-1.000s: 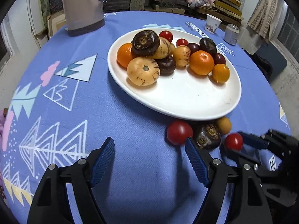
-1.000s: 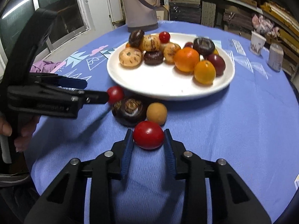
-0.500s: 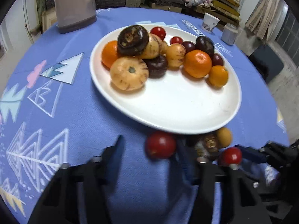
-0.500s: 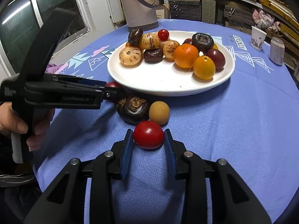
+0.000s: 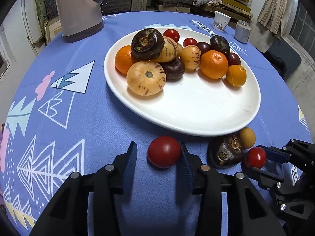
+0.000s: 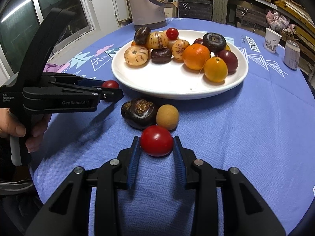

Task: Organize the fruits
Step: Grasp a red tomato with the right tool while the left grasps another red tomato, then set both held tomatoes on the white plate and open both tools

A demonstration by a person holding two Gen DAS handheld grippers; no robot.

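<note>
A white plate (image 5: 196, 106) on the blue cloth carries several oranges, striped yellow fruits, dark fruits and small tomatoes. In front of it lies a red tomato (image 5: 164, 151) between the jaws of my left gripper (image 5: 158, 151). The right pad touches the tomato and the left pad stands a little off it, so this gripper is open. My right gripper (image 6: 156, 145) is shut on a second red tomato (image 6: 156, 140) that rests on the cloth. A dark fruit (image 6: 139, 112) and a tan round fruit (image 6: 167, 117) lie just beyond it. The right wrist view shows the left gripper (image 6: 116, 92) from the side.
A tall beige jug (image 5: 76, 9) stands at the far left of the table. A paper cup (image 5: 221, 20) and a can (image 5: 243, 31) stand at the far right. A hand (image 6: 17, 129) holds the left gripper's handle. Shelves and stacked boards lie behind the table.
My left gripper has moved forward and right until its jaws stand around the tomato, and they have narrowed from wide open. The right gripper keeps still on its tomato.
</note>
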